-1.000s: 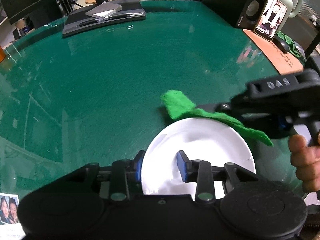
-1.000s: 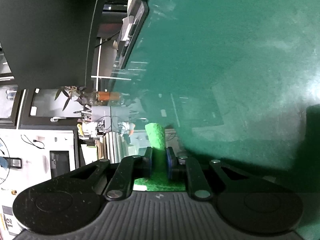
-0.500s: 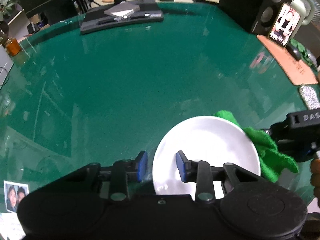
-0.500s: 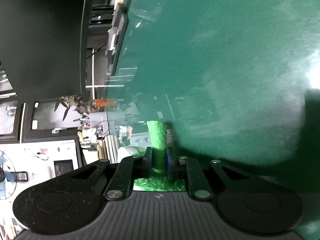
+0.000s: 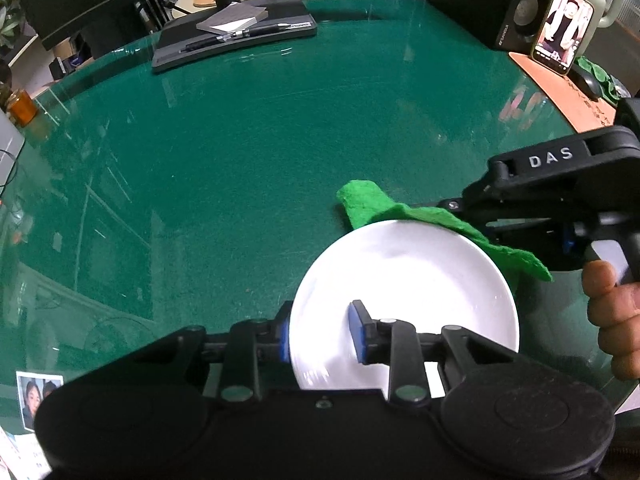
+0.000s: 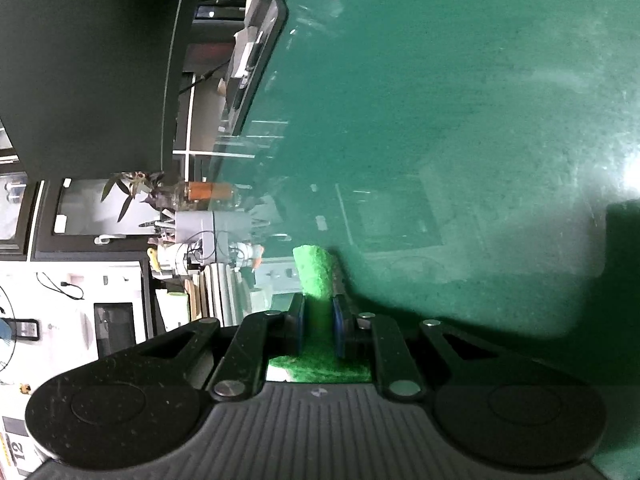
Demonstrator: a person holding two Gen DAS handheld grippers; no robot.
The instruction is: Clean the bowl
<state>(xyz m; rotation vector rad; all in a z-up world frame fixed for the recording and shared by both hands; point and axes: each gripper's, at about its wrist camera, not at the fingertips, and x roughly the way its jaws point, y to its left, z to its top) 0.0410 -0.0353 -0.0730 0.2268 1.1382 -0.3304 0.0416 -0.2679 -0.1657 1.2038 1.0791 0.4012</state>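
Note:
My left gripper (image 5: 320, 330) is shut on the near rim of a white bowl (image 5: 412, 276) and holds it over the green table (image 5: 240, 152). A green cloth (image 5: 404, 216) lies draped over the bowl's far rim. My right gripper (image 6: 319, 322) is shut on this green cloth (image 6: 314, 276), rolled sideways, with the cloth sticking out past its fingertips. In the left wrist view the right gripper's black body, marked DAS, comes in from the right beside the bowl. The bowl does not show in the right wrist view.
A dark tray (image 5: 236, 36) with a notebook and pen lies at the table's far edge. A speaker (image 5: 504, 4), a phone (image 5: 562, 28) and an orange mat (image 5: 568, 92) stand at the far right. An amber jar (image 5: 22, 106) stands at the left edge.
The green cloth moved from bunched at the bowl's right side to spread over its far rim. The right gripper swept left along the rim. The left gripper kept hold of the bowl.

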